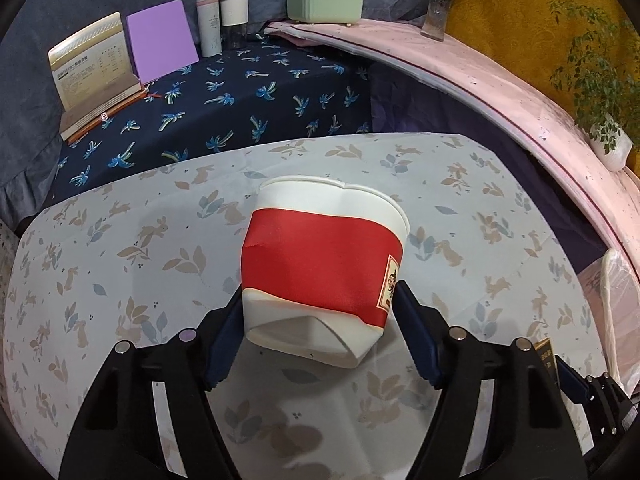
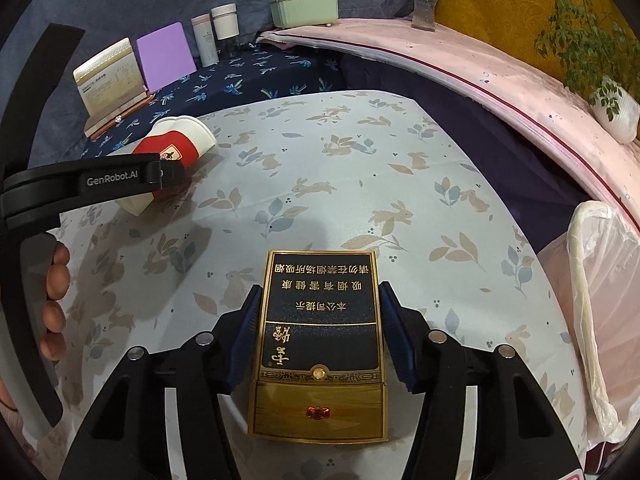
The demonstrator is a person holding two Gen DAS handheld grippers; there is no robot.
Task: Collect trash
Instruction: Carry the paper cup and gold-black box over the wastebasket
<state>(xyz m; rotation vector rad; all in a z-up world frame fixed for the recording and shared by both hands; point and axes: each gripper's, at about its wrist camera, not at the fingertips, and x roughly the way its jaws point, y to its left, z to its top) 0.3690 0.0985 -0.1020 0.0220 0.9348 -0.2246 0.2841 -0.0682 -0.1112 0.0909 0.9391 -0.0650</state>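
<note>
Blue-padded jaws of the left gripper (image 1: 318,296) stand closed on a crushed paper cup (image 1: 320,264), one pad against each flank near its base. Cup lies on its side on the table (image 1: 120,260). Its long axis runs 6 to 12 o'clock in the left wrist view, with the dented base toward the camera at 6 and the open mouth pointing away at 12. A red band wraps its middle, and a small label shows at 3 o'clock on it.

Jaws of the right gripper (image 2: 320,290) stand closed on a cigarette box (image 2: 320,340), with the pads meeting its two long edges. Box lies flat on the table, long axis 6 to 12 o'clock, with the gold lid end toward the camera and the gold lettering upside down in the right wrist view.

Outward in that view, the cup and left gripper sit at 10 o'clock, with the fingers of a hand (image 2: 56,300) on the handle at 9. A white bag-lined bin (image 2: 600,280) stands off the table edge at 3 o'clock.
</note>
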